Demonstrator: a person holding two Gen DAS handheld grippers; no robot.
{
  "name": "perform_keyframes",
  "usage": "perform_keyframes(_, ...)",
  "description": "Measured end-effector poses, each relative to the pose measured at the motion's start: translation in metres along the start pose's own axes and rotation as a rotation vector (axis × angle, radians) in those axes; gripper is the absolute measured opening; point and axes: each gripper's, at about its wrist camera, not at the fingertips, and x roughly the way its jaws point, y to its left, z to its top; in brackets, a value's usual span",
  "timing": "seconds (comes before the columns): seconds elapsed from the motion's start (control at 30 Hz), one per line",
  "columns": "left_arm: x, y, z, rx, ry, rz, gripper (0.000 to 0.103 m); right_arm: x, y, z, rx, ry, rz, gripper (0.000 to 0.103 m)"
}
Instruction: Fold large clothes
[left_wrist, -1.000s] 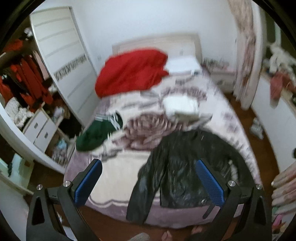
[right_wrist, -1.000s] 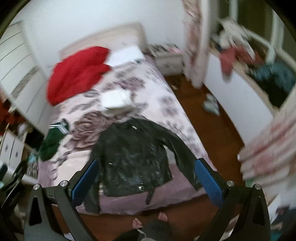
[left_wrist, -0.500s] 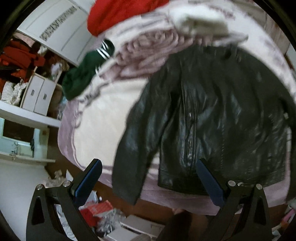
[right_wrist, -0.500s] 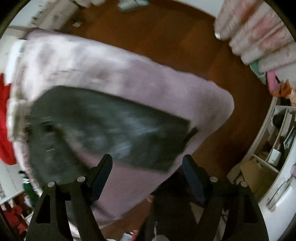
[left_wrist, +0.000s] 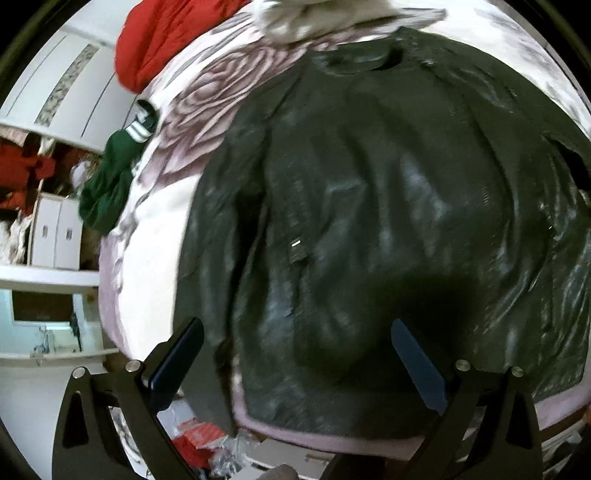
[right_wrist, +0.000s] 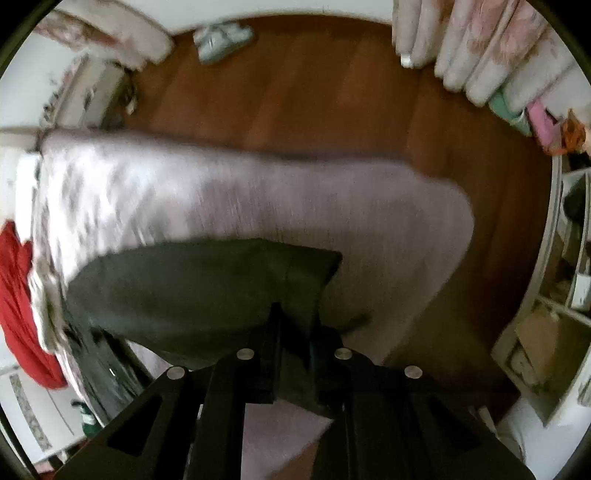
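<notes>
Right wrist view: right gripper (right_wrist: 293, 325) apparently clamped on black jacket sleeve (right_wrist: 207, 280).

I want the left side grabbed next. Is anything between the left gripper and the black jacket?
Nothing visible. The left gripper hangs open right over the black jacket, bare leather between its fingers. The green garment lies off to the side.

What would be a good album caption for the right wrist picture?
Right gripper shut on the sleeve of a black leather jacket spread on the floral bed, wooden floor beyond.
</notes>
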Motion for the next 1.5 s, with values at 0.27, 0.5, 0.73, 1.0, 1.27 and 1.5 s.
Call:
perform_keyframes(0.27, 0.018, -0.032, 0.008, 0.022, 0.025, -0.042, 0.103, 0.033, -0.065, -0.051, 0.251, 0.110, 0.166, 0.062)
perform_keyframes(0.5, 0.037, -0.042, 0.003, 0.031, 0.075, -0.046, 0.103, 0.125, -0.067, -0.134, 0.544, 0.206, 0.569, 0.063)
perform_keyframes(0.73, 0.042, -0.035, 0.004, -0.005, 0.070, -0.037, 0.103, 0.137, -0.049, -0.159, 0.633, -0.038, 0.607, 0.006)
perform_keyframes(1.0, 0.062, -0.010, -0.004, -0.077, 0.056, -0.092, 0.103, 0.170, -0.036, -0.165, 0.531, 0.066, 0.622, 0.026)
perform_keyframes(1.27, 0.088, -0.009, -0.015, -0.081, 0.065, -0.179, 0.103, 0.191, 0.008, -0.149, 0.525, -0.033, 0.797, 0.055)
perform_keyframes(1.5, 0.082, 0.007, -0.008, -0.085, 0.012, -0.196, 0.103, 0.183, 0.058, -0.128, 0.639, -0.228, 0.723, 0.005)
